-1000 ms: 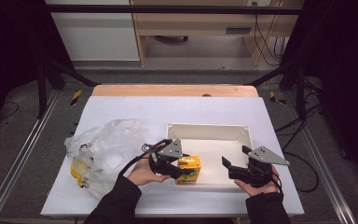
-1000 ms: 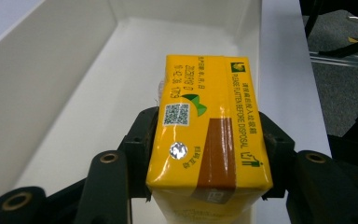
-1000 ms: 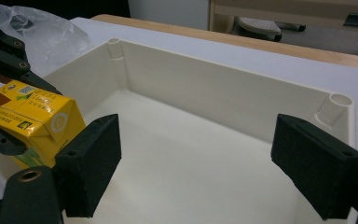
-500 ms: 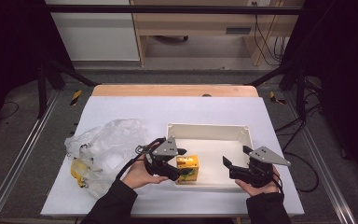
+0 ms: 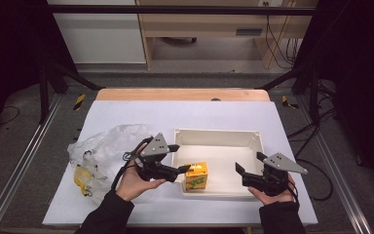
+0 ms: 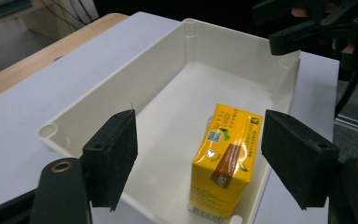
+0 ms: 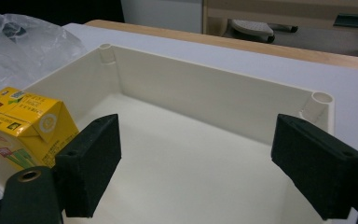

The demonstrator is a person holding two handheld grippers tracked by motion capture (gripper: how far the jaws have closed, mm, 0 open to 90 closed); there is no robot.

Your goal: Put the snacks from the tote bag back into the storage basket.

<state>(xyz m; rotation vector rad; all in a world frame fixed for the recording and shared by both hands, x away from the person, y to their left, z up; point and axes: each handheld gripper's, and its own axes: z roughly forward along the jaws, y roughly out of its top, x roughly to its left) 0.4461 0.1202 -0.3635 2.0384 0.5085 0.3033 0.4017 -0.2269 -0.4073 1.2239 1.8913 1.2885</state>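
In the cream tray (image 5: 253, 141), near its front left corner, the yellow juice carton (image 5: 196, 176) now stands upright and free. My left gripper (image 5: 181, 160) has just been opening and has drawn back, nothing between its wide jaws. I judge the placement done. My right gripper (image 5: 239, 171) hangs wide, empty.

readable text: none | yellow carton (image 6: 223, 163): small print, a barcode-like patch and green-brown graphics on its faces, too blurred to read | white tray (image 6: 168, 60) around the carton: unmarked
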